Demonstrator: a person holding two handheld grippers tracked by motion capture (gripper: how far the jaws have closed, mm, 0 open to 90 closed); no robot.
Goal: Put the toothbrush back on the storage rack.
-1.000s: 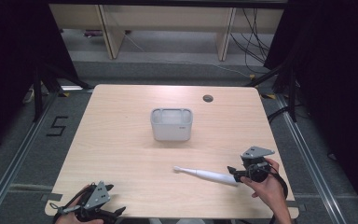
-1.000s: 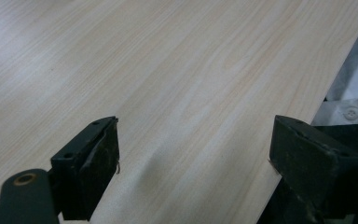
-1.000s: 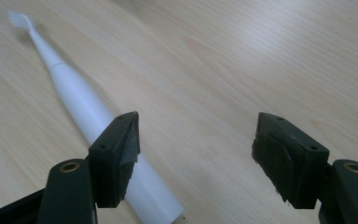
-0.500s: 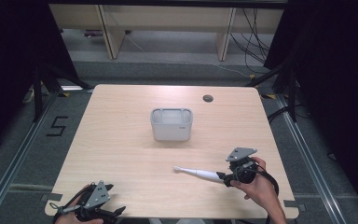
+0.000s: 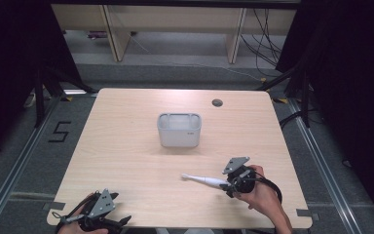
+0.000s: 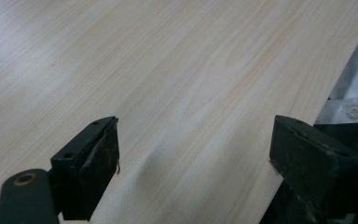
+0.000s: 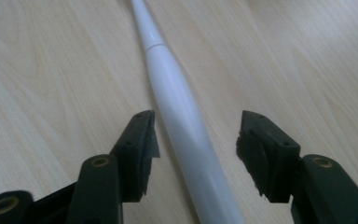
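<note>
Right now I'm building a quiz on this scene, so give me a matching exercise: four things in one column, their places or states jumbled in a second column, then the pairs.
Things:
1. white electric toothbrush
2. grey plastic container
3. left gripper
4. small dark round hole

Places or states:
A. near the table's far edge
B. lying flat between the right gripper's jaws, not yet pinched
C. jaws open over bare wood at the near left corner
D. upright at the table's middle

Pairs: 1-B, 2-D, 3-C, 4-A
</note>
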